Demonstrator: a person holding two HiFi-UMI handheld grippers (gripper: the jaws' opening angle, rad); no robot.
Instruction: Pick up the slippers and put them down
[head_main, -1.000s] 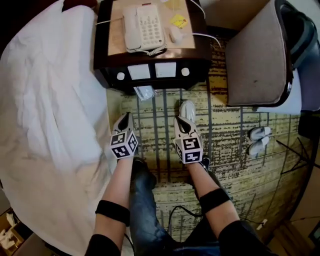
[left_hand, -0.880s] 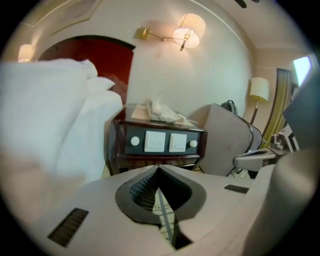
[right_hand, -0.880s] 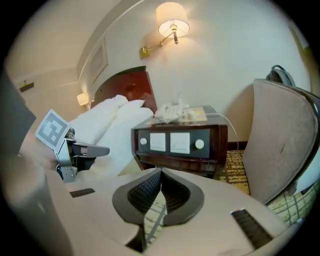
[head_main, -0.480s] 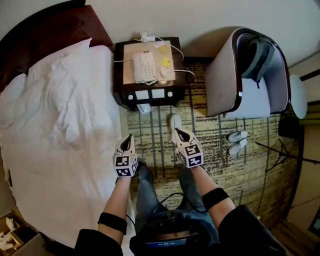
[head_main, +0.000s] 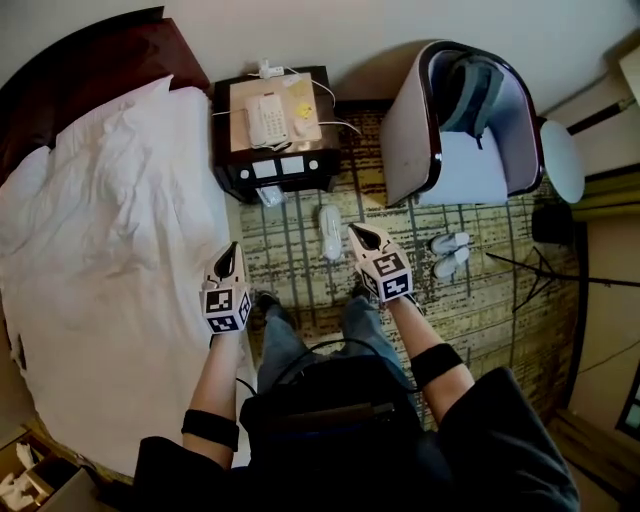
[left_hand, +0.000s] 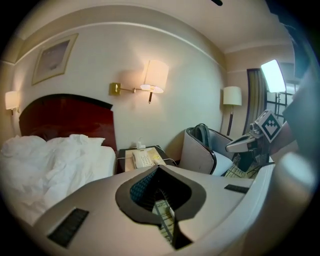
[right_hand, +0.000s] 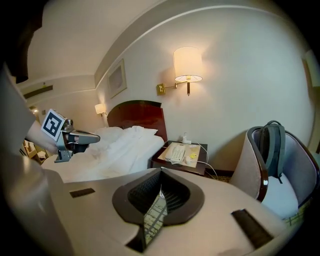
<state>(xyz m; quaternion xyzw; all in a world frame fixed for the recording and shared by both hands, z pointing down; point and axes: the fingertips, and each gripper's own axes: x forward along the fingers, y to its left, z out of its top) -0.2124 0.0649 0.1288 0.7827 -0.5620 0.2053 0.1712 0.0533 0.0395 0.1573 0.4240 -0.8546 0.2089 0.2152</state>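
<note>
Closed: left tool (head_main: 233, 248), right tool (head_main: 353, 229) — slippers (head_main: 448, 255) on carpet (head_main: 480, 310).

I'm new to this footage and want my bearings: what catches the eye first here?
A white bed fills the left of the head view, and an armchair holding a backpack stands at top right. The left gripper and right gripper, both shut and empty, hang over the patterned carpet. One white slipper lies between them in that view, with a pair more by the armchair.
</note>
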